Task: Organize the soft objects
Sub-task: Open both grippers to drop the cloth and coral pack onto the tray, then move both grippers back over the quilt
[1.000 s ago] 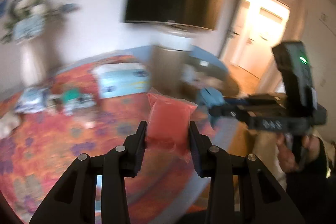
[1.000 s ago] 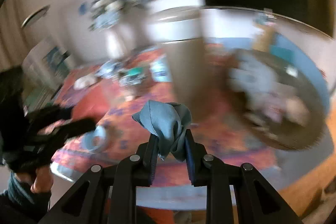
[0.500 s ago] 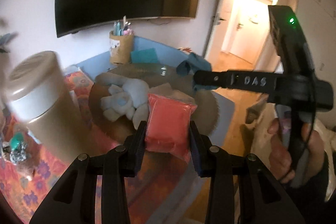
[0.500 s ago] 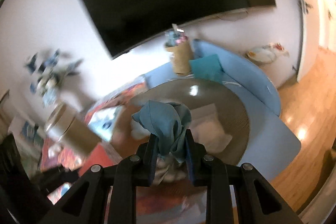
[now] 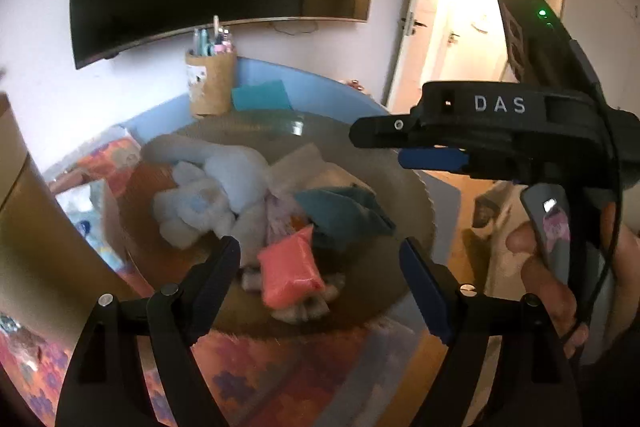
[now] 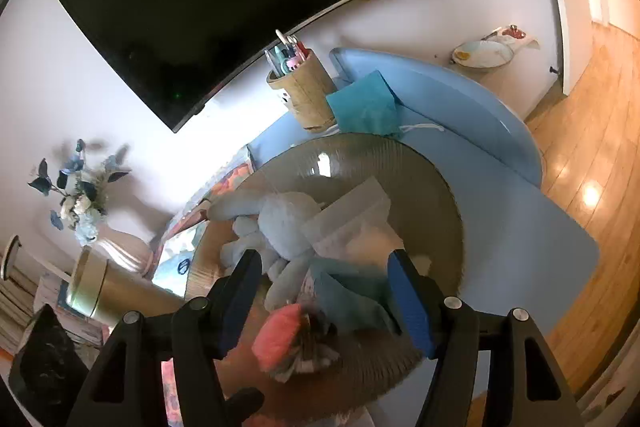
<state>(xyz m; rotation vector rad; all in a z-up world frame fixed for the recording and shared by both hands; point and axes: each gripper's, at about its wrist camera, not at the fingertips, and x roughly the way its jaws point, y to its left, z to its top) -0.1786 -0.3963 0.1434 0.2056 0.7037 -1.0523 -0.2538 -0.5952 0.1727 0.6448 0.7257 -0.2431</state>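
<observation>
While both claws hang over the round basket (image 5: 404,239), the left gripper (image 5: 320,259) and right gripper (image 6: 324,279) have just been opening and grip nothing: the pink pouch (image 5: 289,271) and teal cloth (image 5: 340,215) lie inside beside the plush rabbit (image 6: 280,223).

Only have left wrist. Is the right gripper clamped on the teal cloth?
Observer: No. The right gripper has just been opening its jaws; the teal cloth lies in the basket below them, clear of both pads.
Operator: Anything beyond my left edge?
Observer: A vase of blue flowers stands by the wall, behind the gold canister.
</observation>
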